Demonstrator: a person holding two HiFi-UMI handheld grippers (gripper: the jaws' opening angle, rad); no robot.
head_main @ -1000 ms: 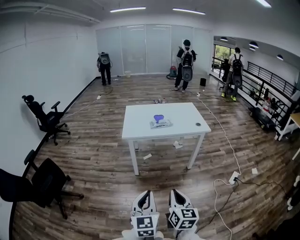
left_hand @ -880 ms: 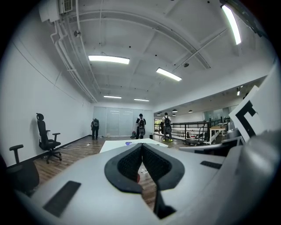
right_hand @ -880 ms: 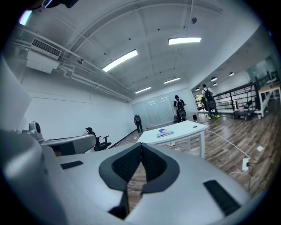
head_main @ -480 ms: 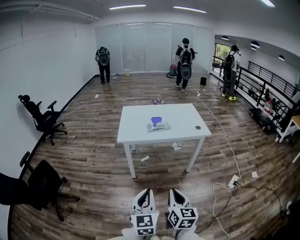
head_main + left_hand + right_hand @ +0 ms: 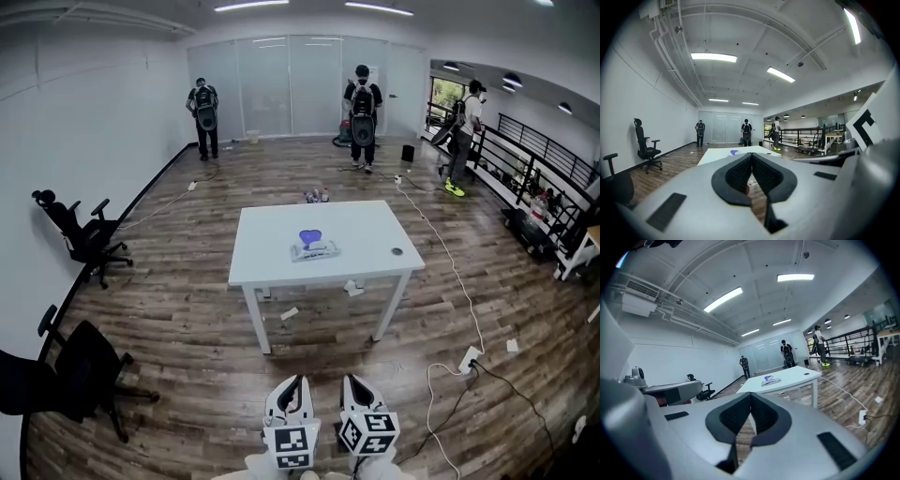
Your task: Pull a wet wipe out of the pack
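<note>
The wet wipe pack lies flat on the middle of a white table, with a purple flap standing up at its far side. It shows small in the right gripper view as the pack. Both grippers are far short of the table, at the bottom of the head view. My left gripper is shut with nothing in it, its dark pads meeting. My right gripper is shut and empty too, its pads pressed together.
A small dark round object sits on the table's right side. Paper scraps lie under the table. Two black office chairs stand at left. Cables and a power strip run across the wood floor at right. Three people stand far back.
The table and pack have shifted slightly closer and leftward in the head view as I moved forward. Both grippers stay shut and low in the picture.
</note>
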